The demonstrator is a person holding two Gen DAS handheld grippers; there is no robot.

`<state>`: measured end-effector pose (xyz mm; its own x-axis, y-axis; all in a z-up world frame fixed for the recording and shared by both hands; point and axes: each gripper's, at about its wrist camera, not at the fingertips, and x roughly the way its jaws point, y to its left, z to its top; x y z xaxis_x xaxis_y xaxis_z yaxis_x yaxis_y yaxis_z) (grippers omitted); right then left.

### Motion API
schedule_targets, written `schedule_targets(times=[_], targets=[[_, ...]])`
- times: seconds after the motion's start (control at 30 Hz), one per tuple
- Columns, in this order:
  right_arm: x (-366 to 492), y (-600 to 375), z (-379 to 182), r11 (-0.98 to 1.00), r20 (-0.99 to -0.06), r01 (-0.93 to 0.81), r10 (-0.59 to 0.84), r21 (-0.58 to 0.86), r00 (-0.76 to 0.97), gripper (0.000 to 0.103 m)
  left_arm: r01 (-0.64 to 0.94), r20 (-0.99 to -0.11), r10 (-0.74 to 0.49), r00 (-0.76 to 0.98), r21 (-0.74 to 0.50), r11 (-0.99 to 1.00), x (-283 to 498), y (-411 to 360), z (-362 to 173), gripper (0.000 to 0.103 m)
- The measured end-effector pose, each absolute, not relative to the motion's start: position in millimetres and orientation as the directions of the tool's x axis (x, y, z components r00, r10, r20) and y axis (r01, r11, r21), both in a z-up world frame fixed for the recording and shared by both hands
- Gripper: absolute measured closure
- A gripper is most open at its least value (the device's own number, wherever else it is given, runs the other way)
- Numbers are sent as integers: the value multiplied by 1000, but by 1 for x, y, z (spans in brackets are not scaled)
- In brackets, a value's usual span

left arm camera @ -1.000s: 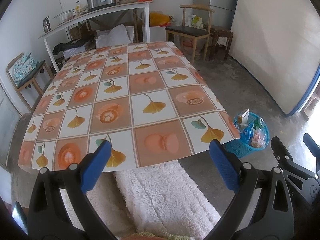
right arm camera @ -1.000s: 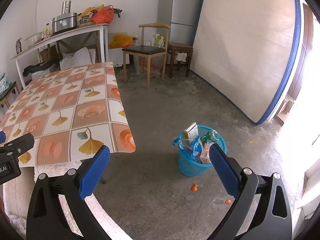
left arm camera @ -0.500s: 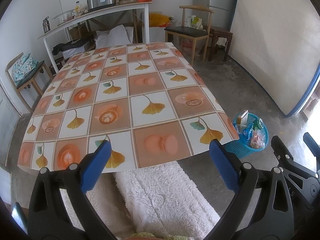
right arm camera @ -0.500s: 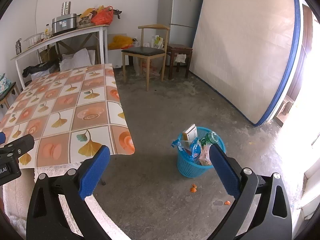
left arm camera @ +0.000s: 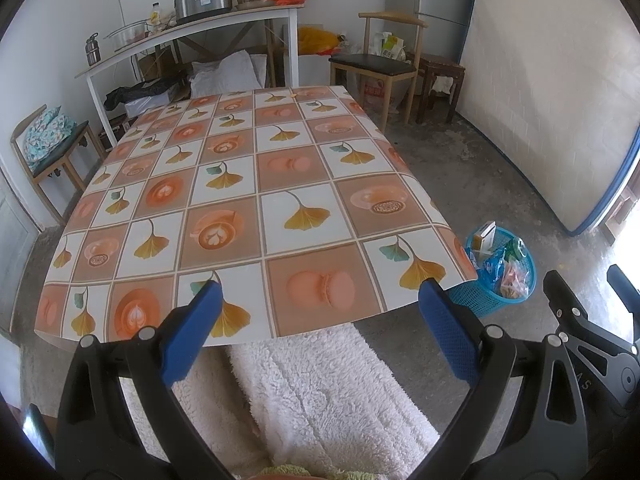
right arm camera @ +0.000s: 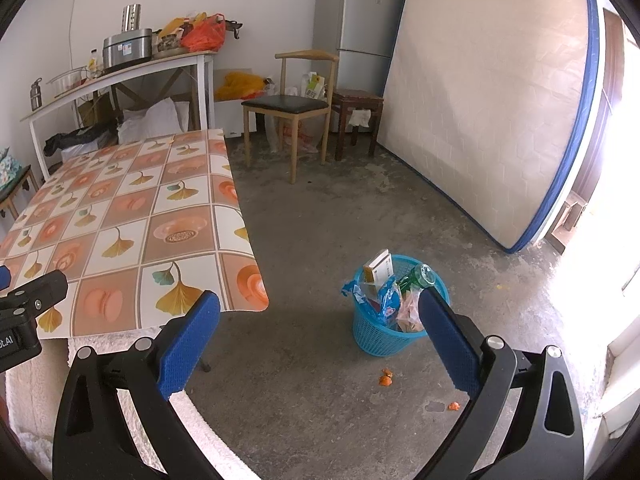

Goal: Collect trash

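A blue plastic basket [right arm camera: 380, 334] full of trash stands on the concrete floor right of the table; it also shows in the left wrist view [left arm camera: 490, 302]. Small orange scraps [right arm camera: 386, 378] lie on the floor in front of it, another [right arm camera: 453, 406] further right. My left gripper [left arm camera: 316, 328] is open and empty, held above the near edge of the table [left arm camera: 240, 200]. My right gripper [right arm camera: 318, 340] is open and empty, above the floor left of the basket.
The table wears an orange ginkgo-pattern cloth. A white shaggy rug [left arm camera: 320, 392] lies below its near edge. A wooden chair [right arm camera: 296, 104], stool [right arm camera: 356, 100], fridge [right arm camera: 356, 16] and leaning mattress [right arm camera: 488, 92] stand at the back and right. A cluttered shelf [left arm camera: 192, 28] is behind the table.
Both views have pulled back and risen slightly, so the table and the basket sit a little farther off. Both grippers stay open and empty.
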<state>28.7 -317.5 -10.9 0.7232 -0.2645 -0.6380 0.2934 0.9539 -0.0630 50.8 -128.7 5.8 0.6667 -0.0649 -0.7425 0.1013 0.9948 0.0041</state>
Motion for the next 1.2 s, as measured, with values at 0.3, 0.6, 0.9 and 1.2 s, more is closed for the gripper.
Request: schedule_targets(times=[0.3,0.6,0.9,1.2], targets=[[29,-317,-10,954,-638,294,-266,-65,723,6,99,-742,-64,667,3,995,50,-128,5,9],[30,-318,-9,953,-635,296,-269,-66,724,6,100,-742,-65,667,3,995,50,-128,6,9],[30,-318,-9,953,-635,297,-270,-66,724,6,100,-742,-66,667,2,995,50,-128,5,9],[29,-317,-10,953,-635,297,-269,-65,724,6,99,-741,-65,668,2,995,50,-128,5,9]])
